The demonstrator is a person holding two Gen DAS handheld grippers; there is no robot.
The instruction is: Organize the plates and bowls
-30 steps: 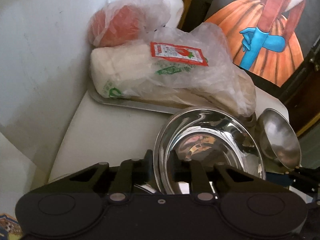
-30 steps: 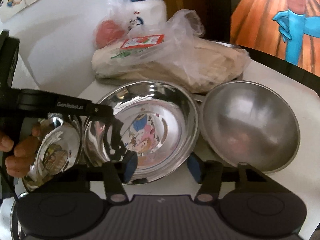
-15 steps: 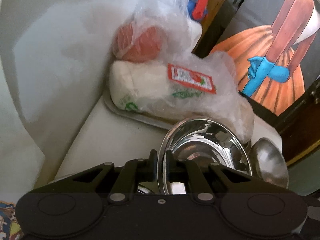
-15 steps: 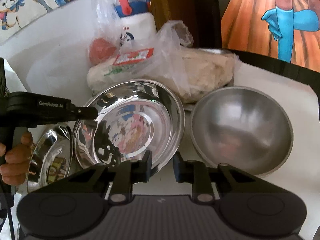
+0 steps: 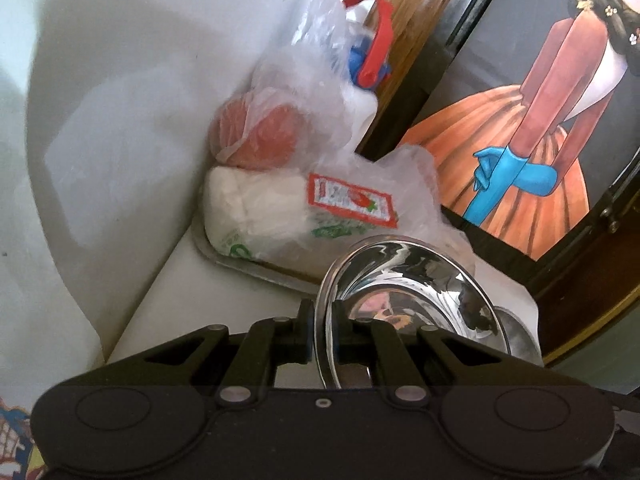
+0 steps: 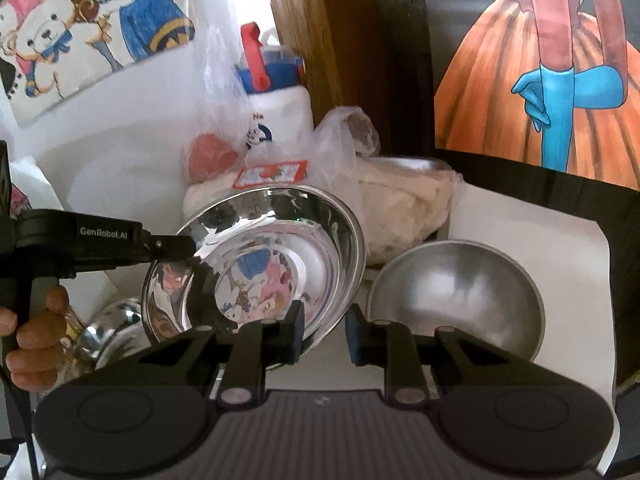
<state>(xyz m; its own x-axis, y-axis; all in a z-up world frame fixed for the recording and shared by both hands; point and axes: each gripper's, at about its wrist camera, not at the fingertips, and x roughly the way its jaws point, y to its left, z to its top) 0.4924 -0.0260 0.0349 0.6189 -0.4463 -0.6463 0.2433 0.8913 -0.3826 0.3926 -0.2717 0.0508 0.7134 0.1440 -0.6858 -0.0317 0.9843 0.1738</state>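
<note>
My left gripper (image 5: 323,334) is shut on the rim of a shiny steel bowl (image 5: 404,284) and holds it tilted above the white table. In the right wrist view the same bowl (image 6: 272,256) hangs from the left gripper (image 6: 176,246) at its left rim. My right gripper (image 6: 323,338) is open, its jaws a little apart just in front of the bowl's lower rim, gripping nothing. A matte steel bowl (image 6: 456,296) sits on the table to the right. A small shiny bowl (image 6: 108,332) lies at lower left, below the lifted bowl.
A steel tray (image 5: 256,268) carries plastic bags of food (image 5: 304,208) behind the bowls. A white bottle with a blue and red cap (image 6: 276,108) stands against the wall. A framed painting (image 6: 560,80) leans at the back right. The table edge (image 6: 608,320) runs at right.
The left gripper has lifted the shiny bowl up and tilted it. The right gripper was closed to a narrow gap half a second ago and has opened and drawn back from the rim.
</note>
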